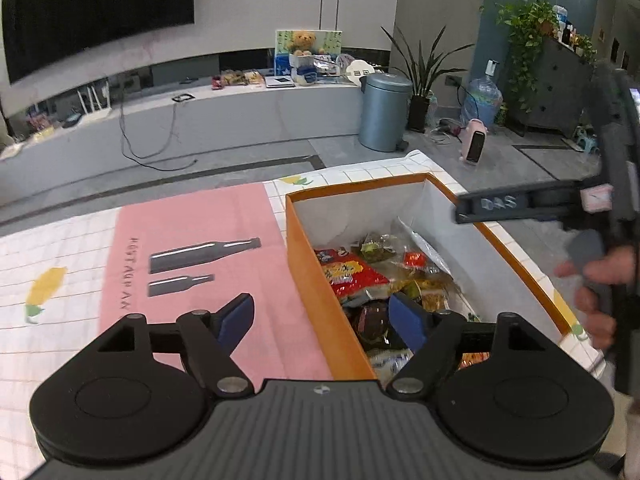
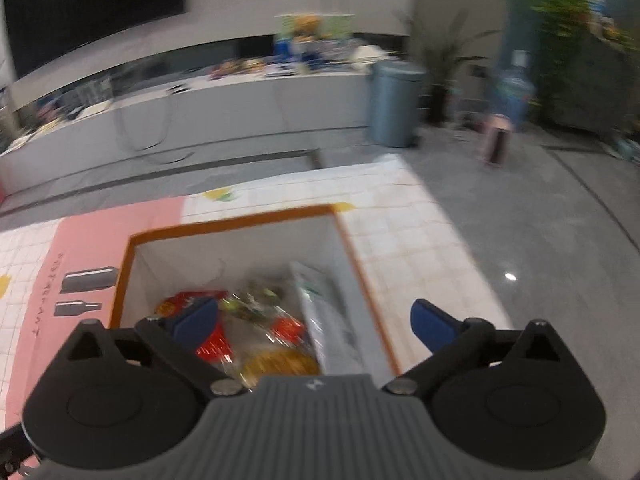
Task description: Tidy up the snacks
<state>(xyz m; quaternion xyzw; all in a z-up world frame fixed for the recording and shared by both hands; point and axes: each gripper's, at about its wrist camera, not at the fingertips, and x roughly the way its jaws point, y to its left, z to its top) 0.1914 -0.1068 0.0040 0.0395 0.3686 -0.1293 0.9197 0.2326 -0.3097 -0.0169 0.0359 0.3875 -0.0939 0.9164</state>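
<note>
An orange box (image 1: 308, 264) with white inner walls stands on the table and holds several snack packets. Among them are a red packet (image 1: 352, 274) and a green one (image 1: 376, 246). My left gripper (image 1: 322, 316) hangs open above the box's left wall, nothing between its blue pads. In the right wrist view, which is blurred, the box (image 2: 232, 224) lies below my right gripper (image 2: 314, 316), open wide and empty. Under it lie a red packet (image 2: 182, 300), a white and green pack (image 2: 328, 320) and a yellow snack (image 2: 280, 362). A hand (image 1: 600, 280) holds the right gripper's body (image 1: 560, 200) over the box's right side.
A pink mat (image 1: 192, 248) printed with bottles lies left of the box on a white checked tablecloth (image 1: 44, 240). The table's far edge runs just behind the box, its right edge close by. Beyond are grey floor, a blue-grey bin (image 1: 384, 112) and a pink heater (image 1: 474, 142).
</note>
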